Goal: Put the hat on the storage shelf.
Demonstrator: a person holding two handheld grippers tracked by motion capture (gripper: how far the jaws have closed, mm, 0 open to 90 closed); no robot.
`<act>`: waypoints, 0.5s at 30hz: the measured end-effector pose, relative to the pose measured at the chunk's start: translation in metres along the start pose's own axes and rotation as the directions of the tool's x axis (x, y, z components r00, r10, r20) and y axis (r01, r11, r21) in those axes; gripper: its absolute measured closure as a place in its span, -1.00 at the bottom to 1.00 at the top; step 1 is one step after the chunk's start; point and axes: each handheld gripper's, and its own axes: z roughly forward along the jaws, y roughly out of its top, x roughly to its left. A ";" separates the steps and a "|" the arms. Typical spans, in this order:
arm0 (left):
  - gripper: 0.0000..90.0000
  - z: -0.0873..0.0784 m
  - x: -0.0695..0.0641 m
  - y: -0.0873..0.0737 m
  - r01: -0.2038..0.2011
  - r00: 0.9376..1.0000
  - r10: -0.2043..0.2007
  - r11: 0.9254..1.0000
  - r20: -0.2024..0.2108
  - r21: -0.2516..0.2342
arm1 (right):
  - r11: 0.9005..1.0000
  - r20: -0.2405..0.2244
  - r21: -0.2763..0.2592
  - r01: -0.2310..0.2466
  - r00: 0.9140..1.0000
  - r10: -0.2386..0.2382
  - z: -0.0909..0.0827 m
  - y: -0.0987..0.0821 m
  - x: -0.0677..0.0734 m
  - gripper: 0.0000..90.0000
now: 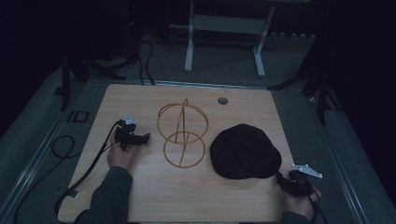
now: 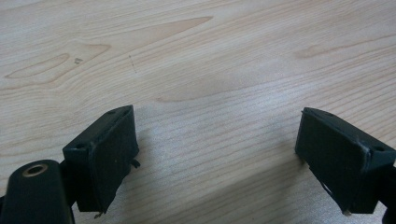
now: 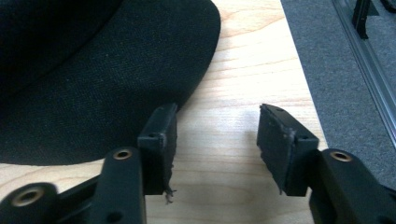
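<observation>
on the table [image 1: 140,196] we see the cap [image 1: 245,150] beside the wire stand [image 1: 182,135] (nothing inside it); right gripper [image 3: 217,140] and left gripper [image 2: 215,154] both gape wide, empty.

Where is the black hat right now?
In the high view the black hat lies flat on the right half of the wooden table, just right of the gold wire stand. The right hand-held gripper sits open at its near right edge.
</observation>
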 end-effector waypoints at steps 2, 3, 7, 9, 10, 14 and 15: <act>-0.72 0.000 0.000 0.000 0.001 1.000 -0.001 1.000 -0.001 -0.001 | 1.000 -0.002 0.006 0.006 1.000 -0.006 0.000 0.001 0.001 -0.02; -0.72 0.000 0.000 0.000 0.001 1.000 -0.001 1.000 -0.001 -0.001 | 1.000 -0.002 0.006 0.006 1.000 -0.006 0.000 0.001 0.001 -0.02; -0.72 0.000 0.000 0.000 0.000 1.000 0.000 1.000 -0.001 -0.001 | 0.999 -0.027 0.032 0.029 0.999 -0.028 -0.001 0.002 0.004 -0.02; -0.72 0.000 0.000 0.000 0.000 1.000 0.000 1.000 0.000 0.000 | 0.999 -0.027 0.036 0.029 0.999 -0.028 -0.001 0.003 0.004 -0.02; -0.72 0.000 0.000 0.000 0.001 1.000 -0.001 1.000 -0.001 -0.001 | 0.999 -0.028 0.038 0.031 0.999 -0.030 -0.001 0.003 0.004 -0.02; -0.72 0.000 0.000 0.000 0.000 1.000 0.000 1.000 -0.001 -0.001 | 0.998 -0.040 0.054 0.046 0.998 -0.044 0.000 0.007 0.003 0.03; -0.72 0.000 0.000 0.000 0.000 1.000 0.000 1.000 -0.001 0.001 | 0.997 -0.045 0.059 0.051 0.998 -0.048 0.000 0.008 0.003 0.05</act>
